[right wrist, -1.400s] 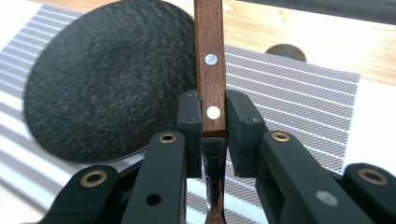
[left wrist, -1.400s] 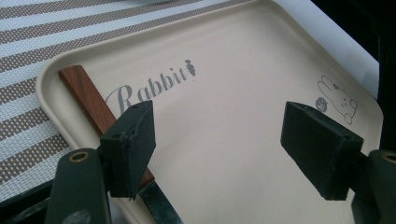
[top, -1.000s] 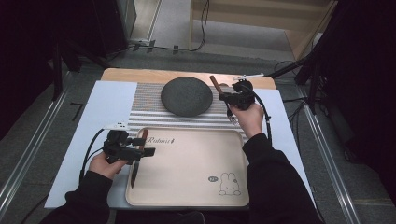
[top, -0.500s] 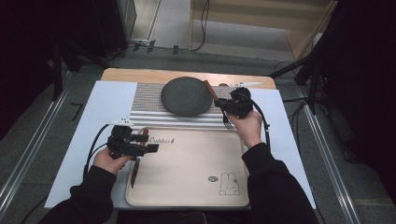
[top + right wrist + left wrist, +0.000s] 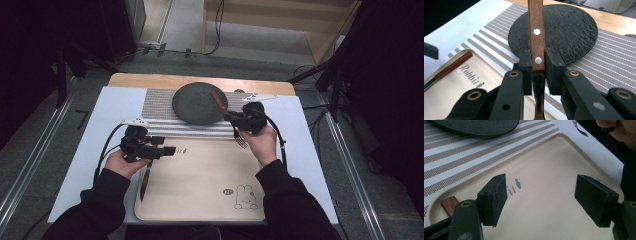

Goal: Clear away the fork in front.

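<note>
Fork (image 5: pixel 536 37): wooden handle with two metal rivets, a steel neck running down out of the clamp; in the high view its tines (image 5: pixel 241 142) are hanging over the far right edge of the tray.
Right gripper (image 5: pixel 537 65): jaws are pressing both sides of the fork handle, holding it above the striped mat, near the plate's right side.
Left gripper (image 5: pixel 541 200): jaws are standing wide apart with nothing between them, hovering over the tray's left part.
Hard to make out: the fork's tines are running out of the right gripper view at the bottom (only the neck is showing there); the knife's blade tip is cut off at that picture's left edge.
Tray (image 5: pixel 200 190): cream, printed with a rabbit; it is carrying a wooden-handled knife (image 5: pixel 145 176) along its left edge.
Plate (image 5: pixel 199 103): dark, round, rough-textured, sitting on the striped mat (image 5: pixel 160 107) with nothing on it.
</note>
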A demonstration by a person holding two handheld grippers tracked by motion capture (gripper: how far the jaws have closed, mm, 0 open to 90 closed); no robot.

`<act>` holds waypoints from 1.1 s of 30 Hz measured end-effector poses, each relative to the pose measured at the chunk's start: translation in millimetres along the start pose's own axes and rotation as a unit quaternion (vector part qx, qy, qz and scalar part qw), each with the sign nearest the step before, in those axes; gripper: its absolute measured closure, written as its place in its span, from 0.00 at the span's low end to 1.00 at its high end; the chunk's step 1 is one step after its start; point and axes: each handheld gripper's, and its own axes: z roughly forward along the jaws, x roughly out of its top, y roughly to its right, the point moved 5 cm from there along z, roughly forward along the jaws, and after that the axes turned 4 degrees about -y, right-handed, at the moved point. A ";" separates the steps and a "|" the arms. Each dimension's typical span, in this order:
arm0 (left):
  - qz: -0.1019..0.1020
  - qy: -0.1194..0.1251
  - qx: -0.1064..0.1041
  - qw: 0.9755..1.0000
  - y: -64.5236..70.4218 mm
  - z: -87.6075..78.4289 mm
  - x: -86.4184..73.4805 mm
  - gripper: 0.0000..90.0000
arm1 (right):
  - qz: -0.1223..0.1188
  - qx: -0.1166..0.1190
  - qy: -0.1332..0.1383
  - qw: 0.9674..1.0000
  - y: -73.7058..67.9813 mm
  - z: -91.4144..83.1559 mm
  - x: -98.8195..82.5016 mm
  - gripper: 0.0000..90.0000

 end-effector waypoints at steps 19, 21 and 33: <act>-0.007 0.031 0.014 0.999 -1.4 -9.7 43.2 0.29 | -0.017 0.021 0.010 1.000 -22.8 0.6 -4.6 0.84; -0.011 0.029 0.011 0.999 -1.0 -8.6 46.0 0.29 | -0.019 0.022 0.012 1.000 -25.0 1.3 -4.6 0.84; -0.024 0.049 -0.001 0.998 6.2 -0.6 67.3 0.29 | -0.028 0.029 0.021 0.999 -37.5 3.6 -5.7 0.84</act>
